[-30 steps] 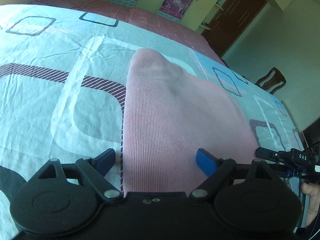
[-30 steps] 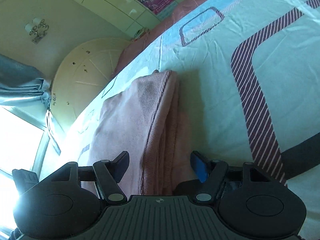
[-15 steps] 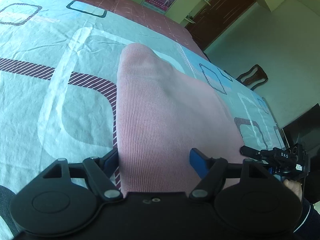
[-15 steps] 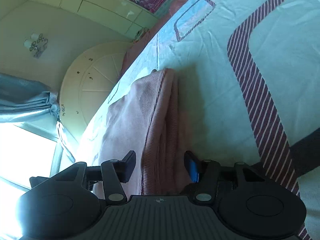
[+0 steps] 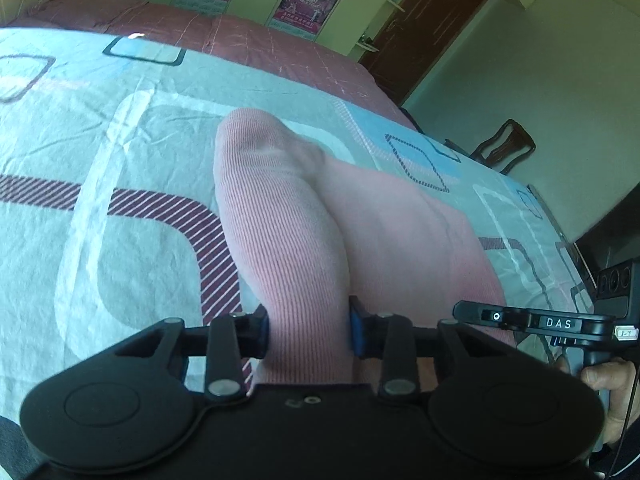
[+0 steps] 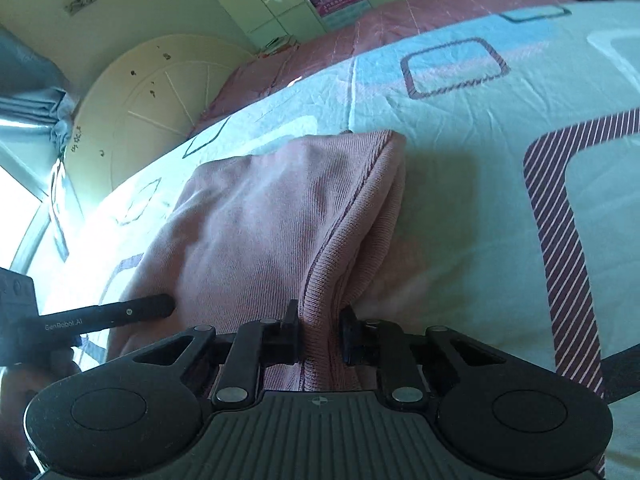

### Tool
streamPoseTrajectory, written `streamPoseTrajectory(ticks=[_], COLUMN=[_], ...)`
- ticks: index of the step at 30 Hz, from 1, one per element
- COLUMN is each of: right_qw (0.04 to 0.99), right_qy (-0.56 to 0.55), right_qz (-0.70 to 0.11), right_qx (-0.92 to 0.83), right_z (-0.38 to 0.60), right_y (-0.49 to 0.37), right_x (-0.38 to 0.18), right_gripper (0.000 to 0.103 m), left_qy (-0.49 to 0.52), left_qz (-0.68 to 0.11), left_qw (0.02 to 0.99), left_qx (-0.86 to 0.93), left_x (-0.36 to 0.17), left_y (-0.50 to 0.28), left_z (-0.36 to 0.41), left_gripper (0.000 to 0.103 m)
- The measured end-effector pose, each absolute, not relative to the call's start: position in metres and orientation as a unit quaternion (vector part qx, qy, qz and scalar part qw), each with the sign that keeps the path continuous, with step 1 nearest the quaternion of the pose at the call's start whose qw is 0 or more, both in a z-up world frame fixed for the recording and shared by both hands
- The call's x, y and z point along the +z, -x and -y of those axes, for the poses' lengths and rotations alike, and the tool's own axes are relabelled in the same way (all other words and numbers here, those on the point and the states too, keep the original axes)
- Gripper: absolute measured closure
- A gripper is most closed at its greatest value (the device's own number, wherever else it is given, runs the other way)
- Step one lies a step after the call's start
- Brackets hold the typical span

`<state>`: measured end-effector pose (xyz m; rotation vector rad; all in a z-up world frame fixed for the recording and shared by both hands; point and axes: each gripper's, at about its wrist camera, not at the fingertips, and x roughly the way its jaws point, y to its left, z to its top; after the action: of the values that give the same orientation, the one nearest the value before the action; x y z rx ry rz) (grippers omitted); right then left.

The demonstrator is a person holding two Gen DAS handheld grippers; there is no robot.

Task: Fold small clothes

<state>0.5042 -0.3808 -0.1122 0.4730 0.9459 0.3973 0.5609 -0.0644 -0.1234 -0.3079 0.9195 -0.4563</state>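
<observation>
A pink ribbed garment (image 5: 288,220) lies folded on the patterned bedsheet (image 5: 120,128). My left gripper (image 5: 308,330) is shut on its near edge, and the cloth bunches up between the blue pads. In the right wrist view the same garment (image 6: 260,224) shows its layered hem. My right gripper (image 6: 320,332) is shut on that hem edge, lifting it slightly off the sheet (image 6: 480,160). Each gripper shows at the side of the other's view: the right one (image 5: 532,322) and the left one (image 6: 100,314).
A pink quilt (image 5: 240,36) covers the far part of the bed. A dark door (image 5: 424,20) and a wooden chair (image 5: 504,152) stand beyond the bed's right side. A round headboard (image 6: 152,92) and a bright window (image 6: 16,208) are at the left.
Both grippers have closed from open onto the garment's near edge. The cloth now bunches and rises between the pads of each.
</observation>
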Motion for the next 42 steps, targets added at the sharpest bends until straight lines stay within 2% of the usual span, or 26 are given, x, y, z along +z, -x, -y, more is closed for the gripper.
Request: streamPoseTrajectory(ticks=[7, 11, 13, 14, 15, 17, 18, 21, 25, 26, 27, 28, 30, 33, 37, 42], right_qw=[0.858, 0.841, 0.828, 0.825, 0.828, 0.841, 0.835, 0.794, 0.752, 0.754, 0.757, 0.766, 0.793, 0.828, 0.85, 0.86], right_qy=[-0.213, -0.212, -0.238, -0.258, -0.271, -0.288, -0.302, -0.356, -0.415, -0.407, -0.388, -0.364, -0.312, -0.256, -0.215, -0.183], right_qz=[-0.422, -0.46, -0.474, -0.47, -0.463, -0.43, -0.43, -0.454, -0.451, -0.455, -0.469, -0.475, -0.471, -0.442, -0.416, -0.399], right_qx=[0.201, 0.191, 0.182, 0.179, 0.166, 0.157, 0.164, 0.191, 0.244, 0.242, 0.237, 0.234, 0.23, 0.231, 0.242, 0.262], right_z=[0.366, 0.363, 0.369, 0.376, 0.383, 0.4, 0.406, 0.422, 0.425, 0.421, 0.413, 0.405, 0.392, 0.377, 0.352, 0.297], right_y=[-0.478, -0.476, -0.477, -0.475, -0.471, -0.458, -0.457, -0.466, -0.485, -0.489, -0.493, -0.495, -0.495, -0.485, -0.477, -0.48], right_x=[-0.071, -0.096, -0.114, -0.118, -0.118, -0.115, -0.118, -0.142, -0.159, -0.159, -0.159, -0.156, -0.141, -0.106, -0.068, -0.034], right_gripper=[0.086, 0.086, 0.086, 0.081, 0.062, 0.036, 0.036, 0.036, 0.036, 0.047, 0.08, 0.083, 0.084, 0.084, 0.085, 0.085], left_qy=[0.172, 0.175, 0.191, 0.204, 0.211, 0.204, 0.198, 0.189, 0.202, 0.208, 0.214, 0.215, 0.205, 0.181, 0.17, 0.173], left_qz=[-0.405, -0.443, -0.456, -0.456, -0.454, -0.449, -0.448, -0.455, -0.465, -0.467, -0.468, -0.466, -0.46, -0.442, -0.416, -0.398], left_qw=[0.859, 0.843, 0.834, 0.831, 0.831, 0.836, 0.837, 0.836, 0.823, 0.819, 0.818, 0.819, 0.825, 0.837, 0.845, 0.855], left_qx=[-0.262, -0.251, -0.246, -0.244, -0.241, -0.241, -0.242, -0.244, -0.256, -0.259, -0.259, -0.258, -0.257, -0.269, -0.289, -0.285], left_x=[-0.092, -0.121, -0.138, -0.141, -0.142, -0.14, -0.14, -0.142, -0.151, -0.153, -0.155, -0.155, -0.149, -0.134, -0.11, -0.086], left_y=[-0.536, -0.535, -0.534, -0.534, -0.533, -0.531, -0.531, -0.537, -0.543, -0.545, -0.547, -0.549, -0.548, -0.542, -0.537, -0.535], left_z=[0.047, 0.033, 0.024, 0.019, 0.015, 0.012, 0.012, 0.015, 0.021, 0.022, 0.024, 0.026, 0.03, 0.031, 0.021, -0.031], left_gripper=[0.073, 0.073, 0.067, 0.066, 0.064, 0.059, 0.057, 0.05, 0.05, 0.05, 0.056, 0.062, 0.068, 0.072, 0.073, 0.073])
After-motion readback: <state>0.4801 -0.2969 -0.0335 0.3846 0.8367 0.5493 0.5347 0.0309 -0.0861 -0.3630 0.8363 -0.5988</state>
